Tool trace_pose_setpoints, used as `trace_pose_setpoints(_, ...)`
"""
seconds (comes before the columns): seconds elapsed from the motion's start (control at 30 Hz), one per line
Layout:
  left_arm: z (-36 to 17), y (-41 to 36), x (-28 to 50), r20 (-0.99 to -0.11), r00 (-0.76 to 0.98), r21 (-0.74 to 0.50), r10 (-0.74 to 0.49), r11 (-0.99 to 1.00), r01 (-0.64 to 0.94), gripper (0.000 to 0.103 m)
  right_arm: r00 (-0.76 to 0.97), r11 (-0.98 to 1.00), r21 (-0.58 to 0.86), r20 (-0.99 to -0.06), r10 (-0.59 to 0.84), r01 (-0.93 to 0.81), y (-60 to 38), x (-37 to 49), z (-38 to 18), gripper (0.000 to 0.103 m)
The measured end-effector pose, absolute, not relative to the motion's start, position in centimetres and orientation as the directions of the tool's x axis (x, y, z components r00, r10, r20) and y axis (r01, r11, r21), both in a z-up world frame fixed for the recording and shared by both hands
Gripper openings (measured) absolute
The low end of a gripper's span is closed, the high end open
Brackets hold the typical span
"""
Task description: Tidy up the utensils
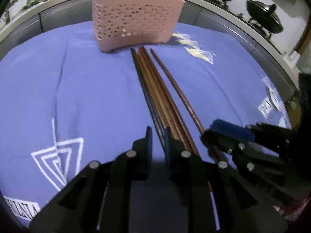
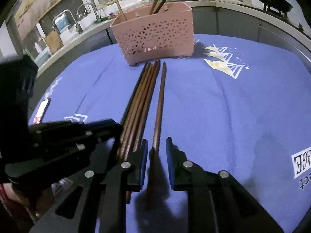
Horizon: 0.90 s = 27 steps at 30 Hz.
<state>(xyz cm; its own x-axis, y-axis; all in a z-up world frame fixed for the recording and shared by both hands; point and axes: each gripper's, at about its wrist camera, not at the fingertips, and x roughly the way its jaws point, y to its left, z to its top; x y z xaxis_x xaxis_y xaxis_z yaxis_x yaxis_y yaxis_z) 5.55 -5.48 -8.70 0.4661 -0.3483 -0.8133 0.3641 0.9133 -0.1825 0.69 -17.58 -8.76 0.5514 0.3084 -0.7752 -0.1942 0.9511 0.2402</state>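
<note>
Right wrist view: right gripper (image 2: 156,151), jaws spread, straddles a lone chopstick (image 2: 159,104); left gripper (image 1: 157,141), likewise spread, beside the chopstick bundle (image 1: 155,93).

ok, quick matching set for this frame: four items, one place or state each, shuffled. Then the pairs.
Items:
1. pink basket
2. lone chopstick
3. chopstick bundle
4. left tongs

States:
A. open, astride the darkest stick of the bundle
B. lying between the open right tongs
C. lying side by side, left of the lone one
D. upright at the cloth's far end, sticks inside

Pairs: 1-D, 2-B, 3-C, 4-A
</note>
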Motion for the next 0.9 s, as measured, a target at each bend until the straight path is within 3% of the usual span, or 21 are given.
trace_pose_setpoints(0.23,-8.6,-6.7,5.9,-0.820,0.500,-0.100,-0.279,0.929,0.355,0.014,0.594,0.974,0.112,-0.777,0.209,-0.196,-16.5,0.7,-9.3,0.020)
trace_pose_setpoints(0.33,-8.6,-6.2,6.2,-0.821,0.492,-0.118,-0.291,0.928,0.353,0.009,0.596,0.975,0.124,-0.775,0.212,-0.186,-17.1,0.8,-9.4,0.019)
trace_pose_setpoints(0.4,-8.5,-6.0,6.4,-0.822,0.482,-0.129,-0.302,0.924,0.359,0.008,0.594,0.972,0.133,-0.773,0.225,-0.195,-17.2,0.9,-9.4,0.006)
trace_pose_setpoints(0.7,-8.5,-0.9,3.2,-0.848,0.438,-0.122,-0.300,0.914,0.388,0.006,0.530,0.960,0.212,-0.801,0.278,-0.182,-20.9,-1.0,-9.5,0.007)
trace_pose_setpoints(0.77,-8.5,-0.2,2.8,-0.854,0.422,-0.131,-0.305,0.910,0.394,0.009,0.526,0.960,0.214,-0.804,0.277,-0.178,-21.4,-1.3,-9.5,0.007)
trace_pose_setpoints(0.9,-8.2,-0.6,4.3,-0.858,0.440,-0.085,-0.265,0.918,0.387,0.025,0.525,0.960,0.213,-0.805,0.277,-0.181,-20.9,0.5,-9.1,0.008)
